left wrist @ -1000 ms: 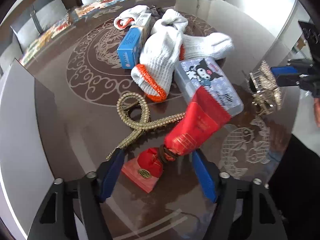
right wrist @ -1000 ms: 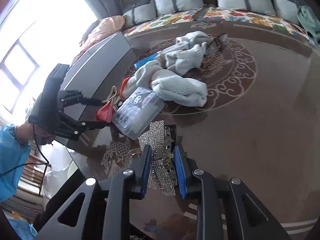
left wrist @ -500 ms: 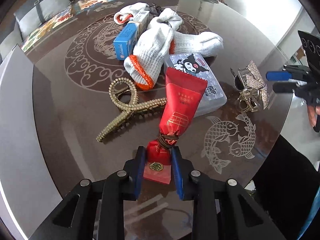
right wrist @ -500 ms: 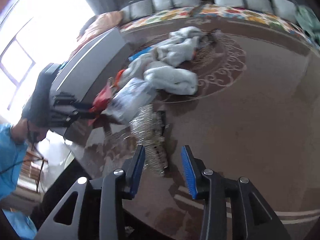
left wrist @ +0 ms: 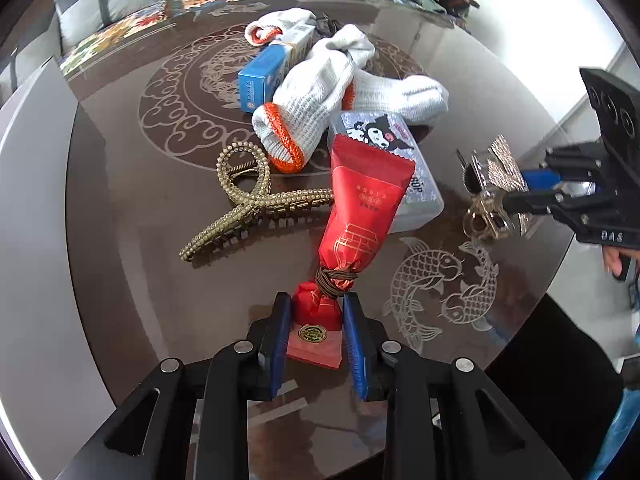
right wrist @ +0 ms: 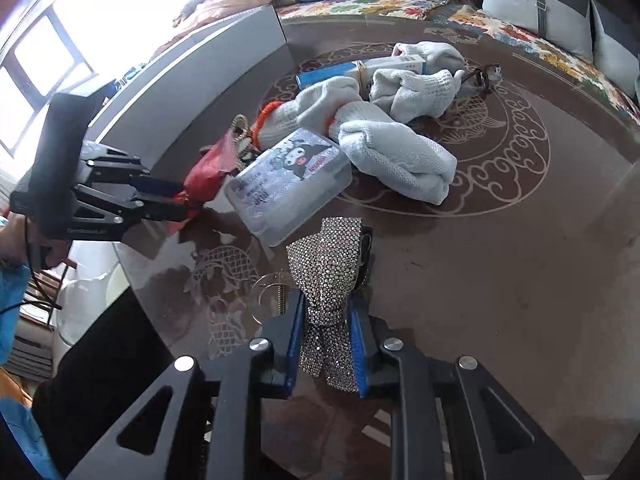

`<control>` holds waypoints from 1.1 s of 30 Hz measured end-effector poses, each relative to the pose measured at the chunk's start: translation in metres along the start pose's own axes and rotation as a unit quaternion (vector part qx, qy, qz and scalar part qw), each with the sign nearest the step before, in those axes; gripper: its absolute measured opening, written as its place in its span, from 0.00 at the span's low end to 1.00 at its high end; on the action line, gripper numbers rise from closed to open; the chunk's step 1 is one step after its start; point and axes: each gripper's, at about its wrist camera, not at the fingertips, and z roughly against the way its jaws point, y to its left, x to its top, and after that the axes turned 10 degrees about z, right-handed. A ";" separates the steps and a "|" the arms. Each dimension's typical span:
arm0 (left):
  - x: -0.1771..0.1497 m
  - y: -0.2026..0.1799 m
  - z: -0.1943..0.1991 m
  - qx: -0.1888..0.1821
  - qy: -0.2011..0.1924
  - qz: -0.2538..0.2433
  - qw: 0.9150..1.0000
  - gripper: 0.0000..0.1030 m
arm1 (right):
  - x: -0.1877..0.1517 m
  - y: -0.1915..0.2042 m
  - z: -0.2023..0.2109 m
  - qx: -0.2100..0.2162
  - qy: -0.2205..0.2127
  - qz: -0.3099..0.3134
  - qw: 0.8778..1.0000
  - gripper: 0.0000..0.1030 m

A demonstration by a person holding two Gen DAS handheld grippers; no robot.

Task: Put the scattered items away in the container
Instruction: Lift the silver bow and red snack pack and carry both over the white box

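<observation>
1. Left gripper (left wrist: pixel 316 330) clamped on the knotted lower end of the red tube (left wrist: pixel 362 216), blue pads pressed to both sides just above a gold seal (a pink slab shows beneath it).
2. Upper end of the red tube resting on the clear cartoon-lidded box (left wrist: pixel 394 160), tilted up and to the right.
3. Right gripper (right wrist: pixel 326 344) closed on the narrow end of the rhinestone hair clip (right wrist: pixel 330 272), wide end fanned out above the brown glass counter (right wrist: pixel 500 264).
4. Gold claw clip (left wrist: pixel 248 196) lying flat on the counter just left of the red tube, teeth pointing toward it.
5. White gloves with orange cuffs (left wrist: pixel 316 96) heaped behind the box, one cuff touching its near-left corner.
6. Blue carton (left wrist: pixel 266 72) partly under the gloves, bound with a band.
7. Grey container (right wrist: pixel 192 76) at the counter's far-left edge in the right wrist view, well apart from both held items.
</observation>
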 end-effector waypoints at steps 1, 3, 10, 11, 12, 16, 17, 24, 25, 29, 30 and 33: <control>-0.001 0.001 0.001 -0.004 -0.002 0.004 1.000 0.25 | -0.002 0.004 0.005 -0.005 -0.006 0.004 1.000 0.21; -0.004 0.002 0.007 -0.008 -0.011 0.015 1.000 0.25 | -0.006 0.008 0.013 -0.020 -0.018 0.007 1.000 0.21; -0.014 0.007 0.039 -0.029 -0.055 0.070 0.996 0.24 | -0.020 -0.002 0.036 -0.040 -0.048 -0.046 0.997 0.21; -0.015 0.009 0.043 -0.030 -0.060 0.078 0.995 0.23 | -0.021 -0.002 0.036 -0.039 -0.049 -0.051 0.997 0.21; -0.016 0.010 0.048 -0.030 -0.065 0.086 0.994 0.17 | -0.023 -0.002 0.036 -0.038 -0.049 -0.056 0.996 0.21; -0.017 0.017 0.055 -0.026 -0.065 0.101 0.992 0.15 | -0.024 0.000 0.034 -0.038 -0.049 -0.066 0.996 0.21; -0.016 0.019 0.050 -0.028 -0.056 0.100 0.993 0.15 | -0.024 0.000 0.034 -0.038 -0.048 -0.066 0.996 0.21; -0.020 0.003 0.035 0.011 -0.053 0.016 0.998 0.18 | -0.021 0.005 0.036 -0.035 -0.054 -0.068 0.996 0.21; -0.019 -0.001 0.034 0.016 -0.051 0.004 0.999 0.22 | -0.021 0.006 0.037 -0.035 -0.055 -0.067 0.996 0.21; -0.011 -0.010 0.026 0.005 -0.035 -0.017 0.999 0.41 | -0.022 0.006 0.037 -0.029 -0.057 -0.071 0.995 0.21; -0.010 -0.012 0.026 -0.002 -0.034 -0.018 0.999 0.42 | -0.022 0.006 0.037 -0.028 -0.059 -0.073 0.995 0.21; -0.005 -0.016 0.018 -0.005 -0.026 -0.022 0.999 0.50 | -0.024 0.006 0.039 -0.023 -0.064 -0.079 0.995 0.21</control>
